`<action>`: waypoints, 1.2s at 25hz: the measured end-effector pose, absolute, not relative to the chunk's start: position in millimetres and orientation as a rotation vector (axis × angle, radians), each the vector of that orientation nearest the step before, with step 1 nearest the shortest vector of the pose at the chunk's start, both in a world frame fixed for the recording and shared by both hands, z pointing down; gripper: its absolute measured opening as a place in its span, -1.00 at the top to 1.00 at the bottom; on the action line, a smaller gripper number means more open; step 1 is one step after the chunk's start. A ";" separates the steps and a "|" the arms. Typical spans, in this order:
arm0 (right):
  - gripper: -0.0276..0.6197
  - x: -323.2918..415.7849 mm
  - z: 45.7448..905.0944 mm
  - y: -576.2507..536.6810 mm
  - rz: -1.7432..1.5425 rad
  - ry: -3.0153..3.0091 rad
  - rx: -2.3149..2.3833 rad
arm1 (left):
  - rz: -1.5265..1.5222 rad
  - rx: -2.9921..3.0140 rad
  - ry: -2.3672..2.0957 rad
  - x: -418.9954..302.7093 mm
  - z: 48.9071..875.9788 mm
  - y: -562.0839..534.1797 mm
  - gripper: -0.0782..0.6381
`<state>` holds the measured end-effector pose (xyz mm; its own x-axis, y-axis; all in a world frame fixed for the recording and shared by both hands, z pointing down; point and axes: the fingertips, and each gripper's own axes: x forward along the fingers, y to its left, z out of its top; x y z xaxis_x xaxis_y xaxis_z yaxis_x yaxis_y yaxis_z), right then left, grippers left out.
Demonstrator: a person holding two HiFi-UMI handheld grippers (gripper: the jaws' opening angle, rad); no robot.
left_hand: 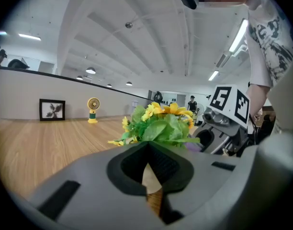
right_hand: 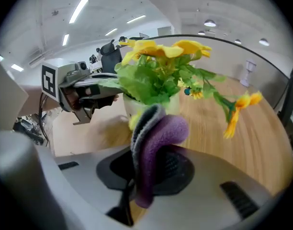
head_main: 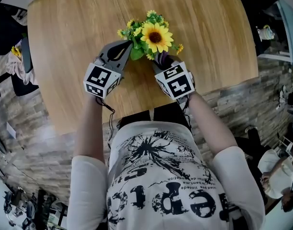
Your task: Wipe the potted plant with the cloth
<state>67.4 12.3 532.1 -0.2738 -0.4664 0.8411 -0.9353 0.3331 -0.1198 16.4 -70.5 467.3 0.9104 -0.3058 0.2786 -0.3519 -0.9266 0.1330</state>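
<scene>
my left gripper closed and empty, 9 o'clock of potted plant, right gripper at 5 o'clock, clamping purple cloth

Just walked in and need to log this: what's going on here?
A person at the wooden table holds a claw in each hand. The right claw is shut on a purple cloth, held close to the potted plant. The left claw is shut and empty, on the plant's other side.
</scene>
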 end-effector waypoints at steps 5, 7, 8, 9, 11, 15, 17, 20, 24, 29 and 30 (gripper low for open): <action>0.68 44.3 531.5 17.0 0.846 -1.907 1.186 | 0.353 2.882 -0.484 15.9 465.5 -70.2 0.77; 0.68 35.1 532.3 15.1 0.864 -1.920 1.169 | 0.345 2.884 -0.471 15.8 466.0 -70.7 0.78; 0.68 29.7 532.7 14.2 0.874 -1.929 1.157 | 0.344 2.885 -0.463 15.9 466.4 -70.8 0.78; 0.68 24.3 533.2 13.3 0.878 -1.937 1.145 | 0.346 2.889 -0.453 16.2 466.7 -70.7 0.78; 0.68 14.9 533.9 10.6 0.873 -1.946 1.124 | 0.355 2.897 -0.433 17.4 467.1 -69.7 0.77; 0.68 2.5 534.2 3.5 0.892 -1.949 1.105 | 0.354 2.899 -0.406 18.7 467.1 -68.3 0.78; 0.68 -2.0 533.9 1.0 0.912 -1.950 1.098 | 0.342 2.894 -0.401 18.2 466.3 -68.6 0.78; 0.68 -10.0 533.7 -1.5 0.930 -1.959 1.070 | 0.335 2.894 -0.396 18.1 465.2 -69.3 0.78; 0.68 -26.1 533.4 -0.9 1.004 -1.997 0.997 | 0.348 2.880 -0.389 18.6 467.0 -68.5 0.78; 0.68 -20.9 529.8 13.0 1.076 -1.982 0.977 | 0.358 2.849 -0.419 17.2 467.0 -68.3 0.78; 0.68 -16.2 529.3 17.6 1.081 -1.969 0.972 | 0.355 2.842 -0.424 16.3 466.7 -68.1 0.78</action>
